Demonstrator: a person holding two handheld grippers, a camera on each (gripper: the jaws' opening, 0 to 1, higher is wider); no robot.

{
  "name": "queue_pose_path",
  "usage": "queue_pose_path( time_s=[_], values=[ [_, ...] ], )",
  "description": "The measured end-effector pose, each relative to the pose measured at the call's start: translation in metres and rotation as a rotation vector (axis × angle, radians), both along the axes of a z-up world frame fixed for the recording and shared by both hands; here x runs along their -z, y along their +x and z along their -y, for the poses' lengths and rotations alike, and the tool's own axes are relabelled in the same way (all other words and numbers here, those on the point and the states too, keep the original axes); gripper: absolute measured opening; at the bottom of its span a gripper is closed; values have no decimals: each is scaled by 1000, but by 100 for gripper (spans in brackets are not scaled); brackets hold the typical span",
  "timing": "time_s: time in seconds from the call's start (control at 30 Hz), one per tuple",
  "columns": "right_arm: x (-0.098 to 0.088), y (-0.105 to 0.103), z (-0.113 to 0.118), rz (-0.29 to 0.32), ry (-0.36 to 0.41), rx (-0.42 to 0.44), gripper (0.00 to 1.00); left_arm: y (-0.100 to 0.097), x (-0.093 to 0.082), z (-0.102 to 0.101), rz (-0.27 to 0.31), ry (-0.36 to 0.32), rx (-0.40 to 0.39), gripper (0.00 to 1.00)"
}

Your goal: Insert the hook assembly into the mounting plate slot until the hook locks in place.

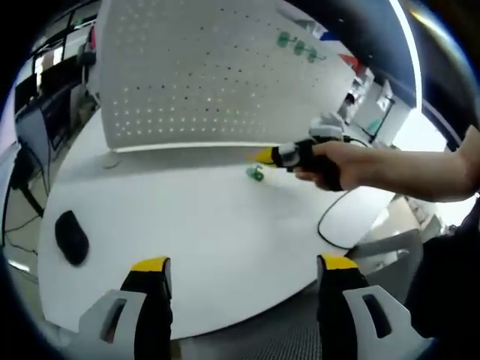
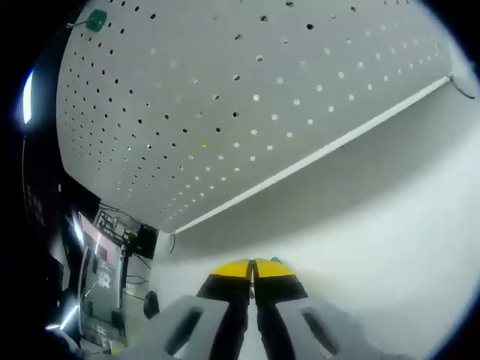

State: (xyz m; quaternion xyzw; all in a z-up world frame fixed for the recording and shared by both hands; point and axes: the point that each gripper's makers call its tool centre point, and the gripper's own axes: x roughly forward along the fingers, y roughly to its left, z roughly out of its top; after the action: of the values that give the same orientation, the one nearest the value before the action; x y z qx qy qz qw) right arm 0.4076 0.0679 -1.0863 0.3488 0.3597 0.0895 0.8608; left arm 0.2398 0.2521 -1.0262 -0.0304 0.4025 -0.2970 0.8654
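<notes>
We see left tongs (image 1: 244,271) wide open, empty; right tongs (image 2: 253,268) closed, nothing visibly gripped, near green hook (image 1: 256,174) on bench (image 1: 195,247).

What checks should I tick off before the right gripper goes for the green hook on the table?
1. Left gripper open and empty: ok.
2. Right gripper open to take the hook: not ok, jaws closed together.
3. Green hook lying free on the white table: ok.
4. Right gripper tip beside the hook: ok, just right of it in the left gripper view.
5. Pegboard upright, holes unobstructed: ok.
6. Hook inside the closed jaws: cannot tell.
</notes>
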Motion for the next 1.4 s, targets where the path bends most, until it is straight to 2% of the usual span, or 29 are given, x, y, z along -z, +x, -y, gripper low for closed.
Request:
queue_pose_path(
  time_s=[0.2, 0.37, 0.5, 0.57, 0.83, 1.0, 1.17, 1.27, 1.4],
  values=[
    [-7, 2, 14, 38, -76, -34, 0, -1, 0, 1, 2, 2, 6, 80],
    [-6, -4, 11, 46, -131, -116, 0, 0, -3, 4, 10, -2, 11, 80],
    [-2, -12, 6, 35, -127, -131, 0, -1, -4, 5, 12, 0, 15, 80],
    [0, -15, 4, 35, -130, -134, 4, -1, -5, 5, 14, 0, 14, 80],
    [10, -18, -12, 29, -127, -188, 7, -5, -2, 3, 7, 4, 8, 80],
    [20, -11, -15, 1, -100, -186, 8, -6, -1, 3, 2, 4, 3, 80],
    [21, -10, -17, -26, -69, -158, 9, -5, 1, -2, -2, 16, -4, 80],
    [20, -8, -17, -48, -17, -115, 9, -4, 1, -3, -5, 14, -8, 80],
    [17, -7, -16, -28, -50, -127, 2, -3, 2, -2, -8, 16, -5, 80]
  ],
)
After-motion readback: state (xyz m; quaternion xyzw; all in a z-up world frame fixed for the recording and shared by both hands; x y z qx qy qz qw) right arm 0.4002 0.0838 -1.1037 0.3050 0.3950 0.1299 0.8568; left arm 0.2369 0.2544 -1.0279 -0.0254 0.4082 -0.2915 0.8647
